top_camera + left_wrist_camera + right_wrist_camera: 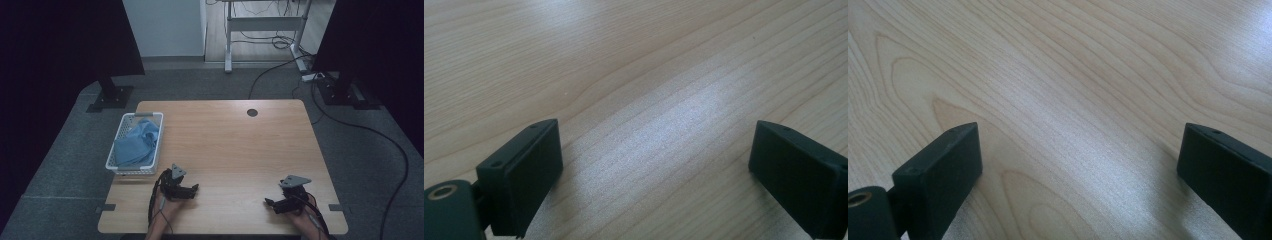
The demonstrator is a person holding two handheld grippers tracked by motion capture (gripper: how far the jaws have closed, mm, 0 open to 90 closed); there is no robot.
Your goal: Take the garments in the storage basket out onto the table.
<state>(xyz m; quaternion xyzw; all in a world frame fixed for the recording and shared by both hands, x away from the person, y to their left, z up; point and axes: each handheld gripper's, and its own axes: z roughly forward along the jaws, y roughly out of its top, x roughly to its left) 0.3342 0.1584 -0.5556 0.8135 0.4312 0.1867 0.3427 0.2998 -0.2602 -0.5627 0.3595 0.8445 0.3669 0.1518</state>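
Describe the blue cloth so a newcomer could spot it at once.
Start at the wooden table and go to its left edge, where a white slatted basket sits. The blue cloth lies crumpled inside that basket, just beyond the left claw. It is the only soft, coloured thing on the table.

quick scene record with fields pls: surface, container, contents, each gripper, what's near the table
surface: wooden table, with a round hole near its far edge
container: white basket at the table's left edge
contents: crumpled blue cloth lying in the basket
left hand-held gripper: near the table's front edge, just in front of the basket, jaws open, nothing between them
right hand-held gripper: near the front right of the table, jaws open, nothing between them
surroundings: grey floor, black cables on the right, a white desk frame beyond
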